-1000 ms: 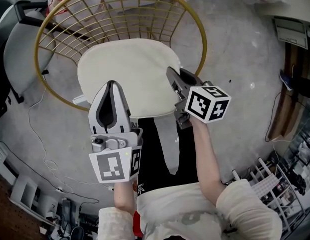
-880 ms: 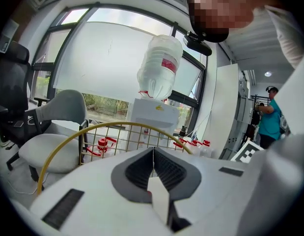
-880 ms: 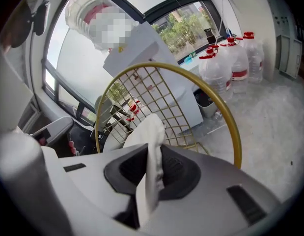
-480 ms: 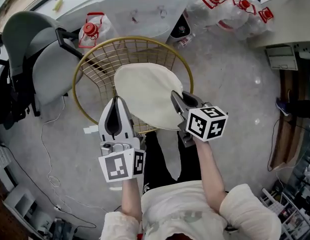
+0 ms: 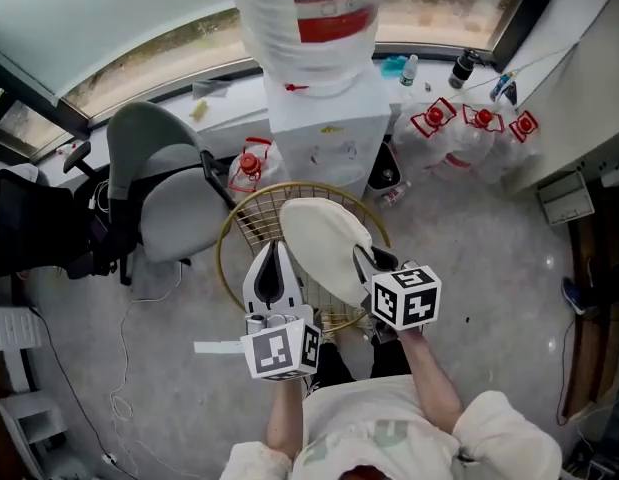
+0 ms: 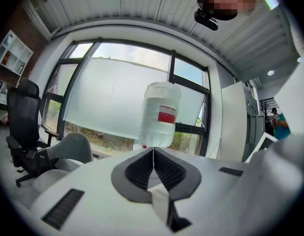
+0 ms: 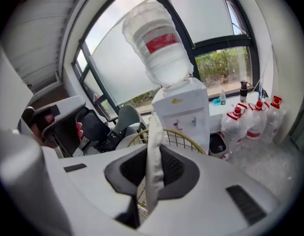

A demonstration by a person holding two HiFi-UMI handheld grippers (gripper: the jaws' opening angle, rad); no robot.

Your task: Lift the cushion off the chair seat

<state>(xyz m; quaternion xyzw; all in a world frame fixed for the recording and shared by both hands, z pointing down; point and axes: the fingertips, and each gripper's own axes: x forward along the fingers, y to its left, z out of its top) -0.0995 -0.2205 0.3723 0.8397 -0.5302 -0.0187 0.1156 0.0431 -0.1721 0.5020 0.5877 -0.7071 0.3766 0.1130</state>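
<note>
While held over the grey floor (image 5: 139, 368), right of a grey office chair (image 5: 164, 193), pinches a thin flap of the cream cushion (image 5: 324, 248) in the shut fingers of the left gripper (image 5: 276, 246). Holds it at frame centre, above the gold wire chair (image 5: 247, 223), tilted on edge, long axis upper left to lower right. Clamps its right rim in the right gripper (image 5: 360, 255) fingers. Behind, water dispenser (image 5: 324, 133); upper right, capped jugs (image 5: 479, 130).

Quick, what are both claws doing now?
Left claw: closed, seemingly pinching the cushion edge.
Right claw: closed on the cushion.
</note>
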